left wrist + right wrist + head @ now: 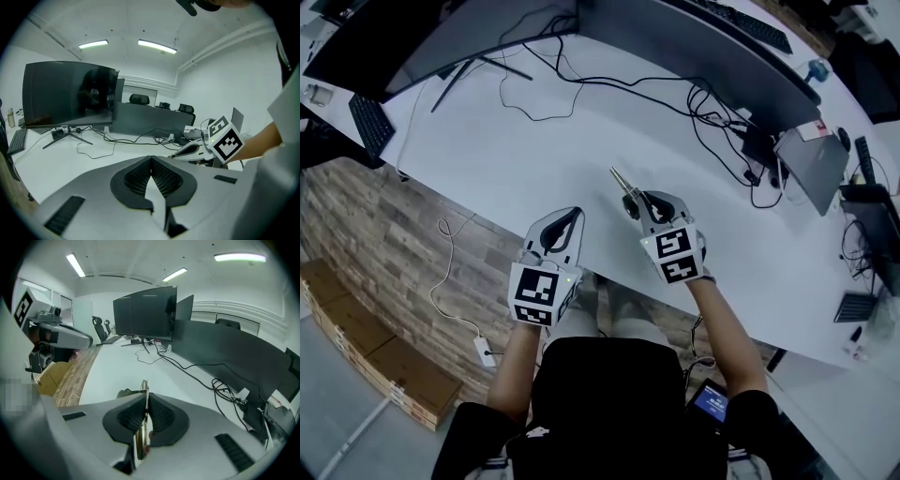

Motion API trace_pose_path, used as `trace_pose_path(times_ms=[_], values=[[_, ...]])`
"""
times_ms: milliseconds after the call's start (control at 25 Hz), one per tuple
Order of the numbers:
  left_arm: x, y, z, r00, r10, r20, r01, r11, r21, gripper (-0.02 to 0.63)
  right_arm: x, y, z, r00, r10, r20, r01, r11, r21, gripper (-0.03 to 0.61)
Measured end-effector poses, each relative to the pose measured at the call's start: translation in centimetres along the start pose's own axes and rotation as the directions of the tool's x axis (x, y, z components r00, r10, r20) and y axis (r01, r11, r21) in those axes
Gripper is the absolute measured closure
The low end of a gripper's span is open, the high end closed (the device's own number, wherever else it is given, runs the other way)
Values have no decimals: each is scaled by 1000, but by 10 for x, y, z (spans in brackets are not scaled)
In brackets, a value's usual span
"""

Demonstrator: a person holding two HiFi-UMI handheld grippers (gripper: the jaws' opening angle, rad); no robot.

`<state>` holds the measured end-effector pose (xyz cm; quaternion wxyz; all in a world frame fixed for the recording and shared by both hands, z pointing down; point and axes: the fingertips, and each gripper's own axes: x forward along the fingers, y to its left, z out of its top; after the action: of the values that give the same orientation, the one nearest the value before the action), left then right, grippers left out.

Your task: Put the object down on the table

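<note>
- Jaws of the right gripper (146,398) are pressed together on a thin metal tool (145,386), which stands edge-on between the dark ribbed pads.
- From the head view, the tool's bright tip sticks out past the jaws, slanting away from the person toward the far side of the white table (534,159).
- The tool is up in that gripper over the near part of the table; whether its tip touches the top I cannot tell.
- The left gripper (572,217) sits just beside the right one, near the table's front edge, its jaws closed tip to tip with nothing between them.
- Dark monitors (441,37) line the far side of the table, with black cables (712,122) trailing across the white top.
- A keyboard (370,122) lies at the left end and a laptop (811,164) at the right.
- Wood-pattern floor (375,244) shows below the table edge, with cardboard boxes (356,337) on it.
</note>
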<state>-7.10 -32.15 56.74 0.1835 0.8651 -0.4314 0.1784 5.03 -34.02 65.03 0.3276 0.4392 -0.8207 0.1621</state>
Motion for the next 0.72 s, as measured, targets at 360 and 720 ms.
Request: trace_pose_path(times_ms=[360, 720], values=[[8, -1, -19, 1000, -10, -28, 9, 1000, -10, 600, 28, -15, -10, 998, -12, -55, 5, 993, -122, 552], [11, -2, -33, 999, -16, -50, 15, 1000, -19, 600, 51, -23, -16, 995, -50, -88, 24, 963, -268, 552]])
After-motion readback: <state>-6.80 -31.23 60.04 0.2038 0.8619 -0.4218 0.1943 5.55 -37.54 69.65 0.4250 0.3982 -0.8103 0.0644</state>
